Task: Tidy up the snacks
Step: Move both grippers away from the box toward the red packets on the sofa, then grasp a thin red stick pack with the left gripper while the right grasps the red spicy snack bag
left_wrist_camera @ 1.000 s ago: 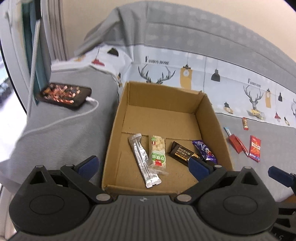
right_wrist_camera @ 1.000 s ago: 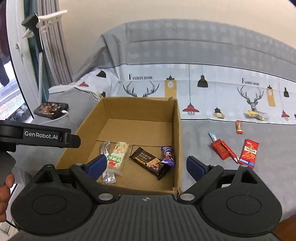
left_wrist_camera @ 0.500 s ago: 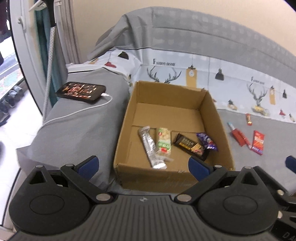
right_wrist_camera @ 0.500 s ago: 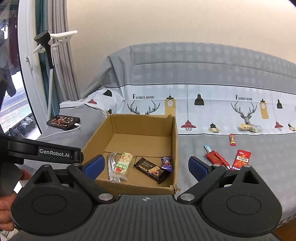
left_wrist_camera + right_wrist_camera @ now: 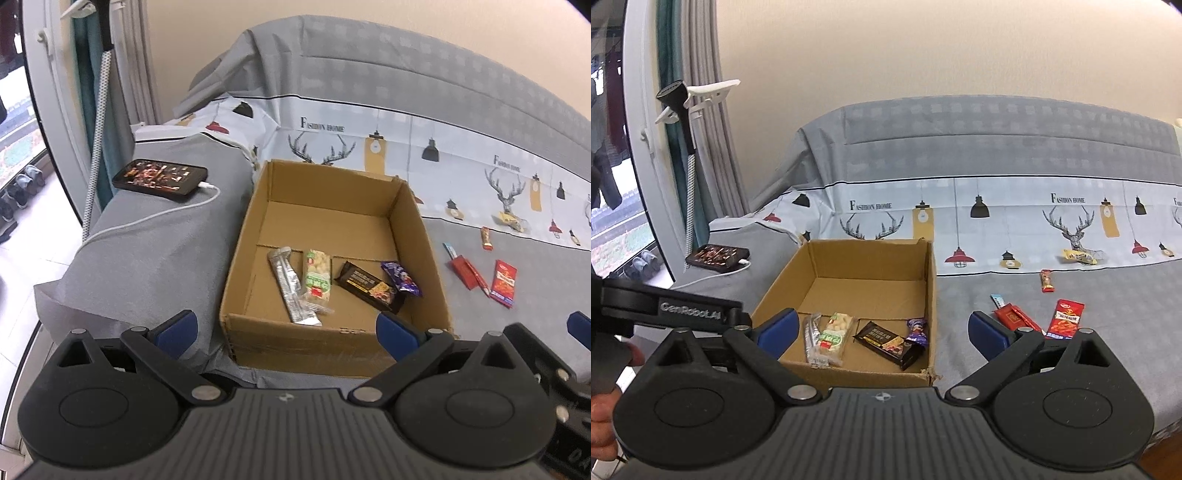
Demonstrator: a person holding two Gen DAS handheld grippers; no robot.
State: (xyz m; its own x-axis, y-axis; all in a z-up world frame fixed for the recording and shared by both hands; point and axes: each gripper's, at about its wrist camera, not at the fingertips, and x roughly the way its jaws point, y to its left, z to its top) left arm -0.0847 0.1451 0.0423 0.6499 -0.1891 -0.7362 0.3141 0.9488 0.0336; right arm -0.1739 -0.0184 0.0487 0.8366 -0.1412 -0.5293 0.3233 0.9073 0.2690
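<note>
An open cardboard box [image 5: 321, 184] sits on the cloth-covered sofa. On its floor lie a silver stick [image 5: 291, 291], a green-and-white bar [image 5: 316, 282], a dark brown bar [image 5: 369, 288] and a purple wrapper [image 5: 400, 278]. To the right of the box on the cloth lie red packets [image 5: 467, 275], a red-orange packet [image 5: 504, 284], a small red candy [image 5: 487, 238] and a yellow wrapper [image 5: 511, 219]. My left gripper [image 5: 286, 330] hangs open in front of the box's near wall, holding nothing. The right gripper [image 5: 882, 330] is open too and stands back from the box [image 5: 864, 258].
A phone [image 5: 160, 179] on a white charging cable rests on the grey armrest left of the box. A striped pole [image 5: 689, 192] and curtains stand at far left by the window. A hand [image 5: 602, 417] holds the left gripper's body [image 5: 672, 312].
Both grippers have drawn back and up from the box, so more of the sofa and wall shows. The snacks have not moved.
</note>
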